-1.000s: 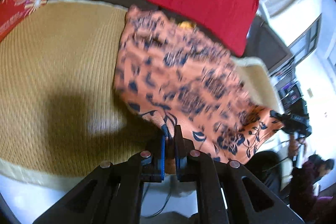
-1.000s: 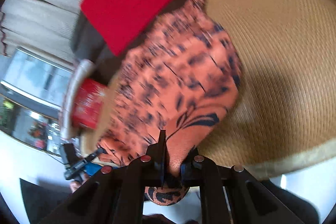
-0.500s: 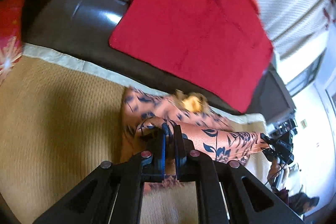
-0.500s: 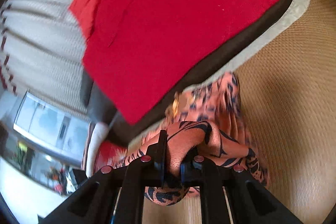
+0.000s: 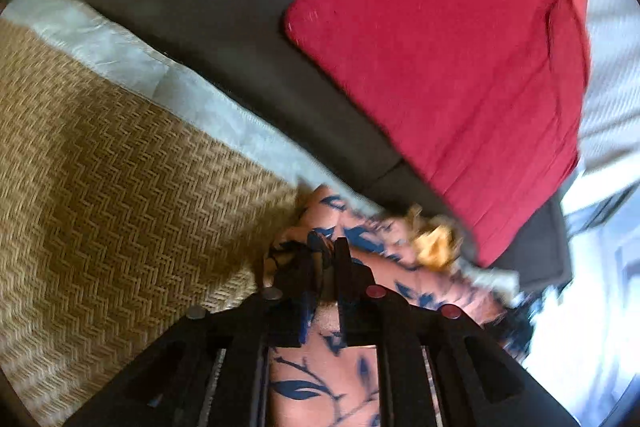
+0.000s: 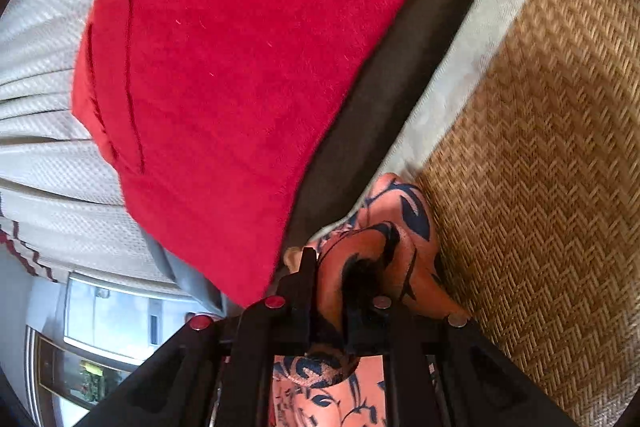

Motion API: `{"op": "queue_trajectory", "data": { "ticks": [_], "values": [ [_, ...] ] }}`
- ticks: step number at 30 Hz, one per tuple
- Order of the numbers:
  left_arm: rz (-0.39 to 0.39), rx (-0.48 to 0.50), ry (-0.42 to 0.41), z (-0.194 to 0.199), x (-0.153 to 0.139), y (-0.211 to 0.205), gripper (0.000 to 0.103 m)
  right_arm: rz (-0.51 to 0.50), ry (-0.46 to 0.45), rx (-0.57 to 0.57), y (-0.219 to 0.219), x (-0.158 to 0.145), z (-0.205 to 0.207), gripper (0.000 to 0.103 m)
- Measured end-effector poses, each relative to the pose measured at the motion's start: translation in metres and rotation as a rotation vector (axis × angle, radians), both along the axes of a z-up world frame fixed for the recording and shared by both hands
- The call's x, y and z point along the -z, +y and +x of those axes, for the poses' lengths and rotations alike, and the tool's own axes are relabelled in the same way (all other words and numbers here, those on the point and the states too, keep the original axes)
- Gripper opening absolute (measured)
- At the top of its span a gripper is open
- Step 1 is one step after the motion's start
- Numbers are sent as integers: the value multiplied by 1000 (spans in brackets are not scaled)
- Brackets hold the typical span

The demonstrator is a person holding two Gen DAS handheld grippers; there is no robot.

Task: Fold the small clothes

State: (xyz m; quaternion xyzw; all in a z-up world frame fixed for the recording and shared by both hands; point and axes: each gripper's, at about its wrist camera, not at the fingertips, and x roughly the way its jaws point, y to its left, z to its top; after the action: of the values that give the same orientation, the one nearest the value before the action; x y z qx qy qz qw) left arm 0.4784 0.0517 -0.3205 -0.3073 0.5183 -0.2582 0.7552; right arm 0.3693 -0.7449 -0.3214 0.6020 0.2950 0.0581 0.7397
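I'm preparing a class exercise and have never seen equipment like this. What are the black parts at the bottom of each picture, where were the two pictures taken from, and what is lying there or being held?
No robot: a person holds a two-finger tool in each hand, each with a wide-angle camera looking along its fingers. One picture looks from the left gripper, the other from the right gripper. Both pinch an orange garment with dark blue flowers, lying at the far edge of a woven straw mat; the jaws have just eased slightly. Behind, a red cloth hangs over a dark sofa back.
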Motion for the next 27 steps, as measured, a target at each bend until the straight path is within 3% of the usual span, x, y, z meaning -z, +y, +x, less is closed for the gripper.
{"op": "queue_trajectory", "data": {
  "ticks": [1,2,3,4,5,6,7,9,11,12,15,18,20,22,27],
  "values": [
    [-17,-24,-7,-5,-5,4,17,-3,-18,6,0,-7,-4,17],
    [-3,-52,-31,-12,-13,8,29,-12,-38,24,0,-14,-10,21],
    [46,-85,-75,-22,-25,11,36,-25,-56,48,-2,-20,-16,37],
    [84,-108,-120,-32,-37,14,48,-44,-80,88,-3,-29,-26,79],
    [112,-134,-174,-47,-51,17,50,-63,-110,132,-3,-39,-39,97],
    [121,-151,-205,-59,-60,20,51,-84,-140,179,-1,-47,-52,102],
    [132,-164,-230,-71,-69,21,52,-133,-163,210,3,-60,-66,102],
    [225,-148,-248,-99,-78,10,57,-190,-146,150,12,-70,-72,99],
    [307,-112,-232,-121,-75,-2,57,-257,-64,73,33,-75,-84,86],
    [311,-106,-233,-131,-73,-6,57,-270,-48,45,41,-74,-89,80],
    [374,-79,-298,-160,-70,-34,57,-343,20,-23,64,-71,-108,74],
    [460,-6,-337,-153,-64,-64,57,-445,89,-41,72,-66,-110,69],
    [486,-11,-282,-139,-50,-74,57,-499,125,-49,75,-64,-98,62],
    [529,-26,-217,-128,-33,-75,56,-579,174,-62,82,-61,-77,44],
    [608,-7,-211,-118,-18,-87,56,-795,316,-101,109,-36,-36,42]
  ]
}}
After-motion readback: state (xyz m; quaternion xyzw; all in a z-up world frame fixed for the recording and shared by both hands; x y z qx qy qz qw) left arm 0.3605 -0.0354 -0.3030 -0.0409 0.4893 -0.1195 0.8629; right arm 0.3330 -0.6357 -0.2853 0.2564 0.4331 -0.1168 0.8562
